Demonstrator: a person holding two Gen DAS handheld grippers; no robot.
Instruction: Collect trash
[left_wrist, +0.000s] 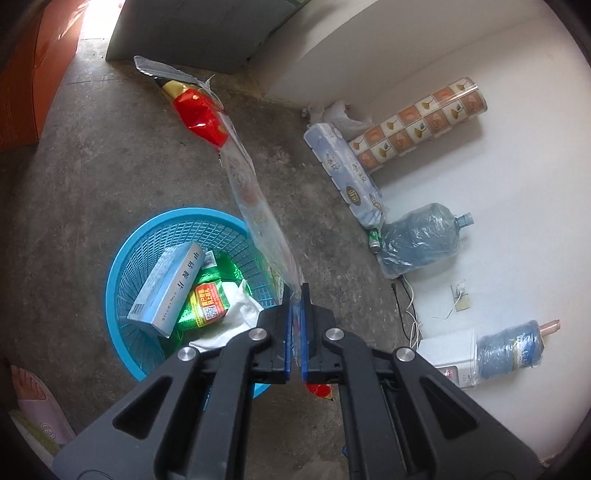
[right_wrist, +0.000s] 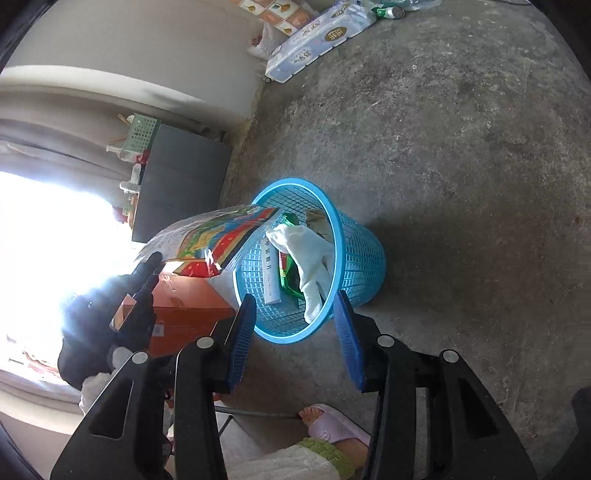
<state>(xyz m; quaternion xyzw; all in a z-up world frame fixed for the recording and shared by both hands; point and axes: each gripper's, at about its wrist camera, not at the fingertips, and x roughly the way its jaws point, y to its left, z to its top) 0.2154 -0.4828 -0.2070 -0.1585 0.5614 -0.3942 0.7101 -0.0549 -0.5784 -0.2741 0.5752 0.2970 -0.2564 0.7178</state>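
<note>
Left tongs pinch snack bag above blue basket.

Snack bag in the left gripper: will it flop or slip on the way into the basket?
The snack bag, pinched at one edge, looks empty and fairly stiff; probably light. Glossy film may slip. Likely catches the blue basket rim.

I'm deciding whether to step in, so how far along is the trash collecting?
Done: a box, a green packet and a white cloth lie in the blue basket. In hand: the left gripper is shut on a snack wrapper beside the rim. The right gripper is open and empty. Left: dropping the wrapper in.
</note>
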